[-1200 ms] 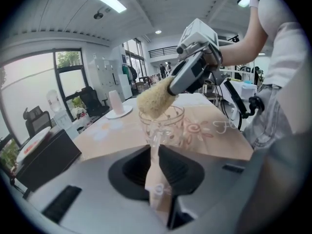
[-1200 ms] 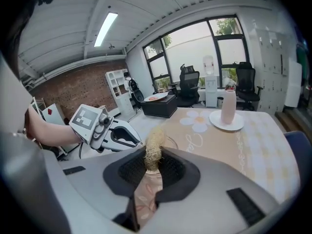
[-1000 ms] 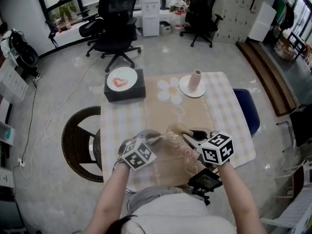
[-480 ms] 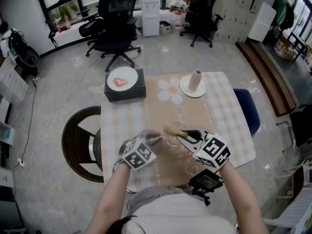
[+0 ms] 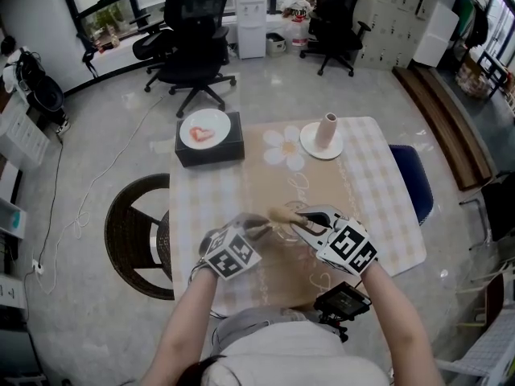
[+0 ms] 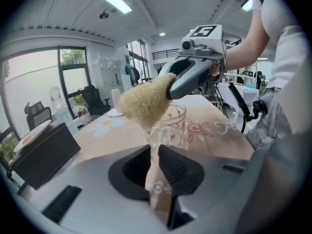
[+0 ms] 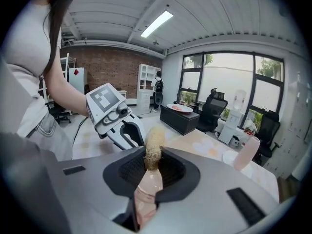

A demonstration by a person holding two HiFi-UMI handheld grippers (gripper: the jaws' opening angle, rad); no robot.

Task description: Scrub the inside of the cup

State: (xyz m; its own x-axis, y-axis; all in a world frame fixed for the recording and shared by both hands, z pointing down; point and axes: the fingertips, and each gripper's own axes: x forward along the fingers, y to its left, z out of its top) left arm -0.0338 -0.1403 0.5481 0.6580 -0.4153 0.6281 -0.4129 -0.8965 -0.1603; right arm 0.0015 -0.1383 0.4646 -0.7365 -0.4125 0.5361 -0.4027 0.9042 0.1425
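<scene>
Right gripper point(image 7: 148, 172) has rolled, fingers point(image 7: 171, 172) clamping brush point(image 6: 145, 101); left gripper point(image 6: 153, 167) fingers point(image 6: 176, 169) clamp cup point(image 6: 178, 118).

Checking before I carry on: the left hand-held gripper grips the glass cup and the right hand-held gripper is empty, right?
No. The left hand-held gripper does grip the cup, but the right hand-held gripper is not empty: the right gripper view shows it shut on a brush.
</scene>
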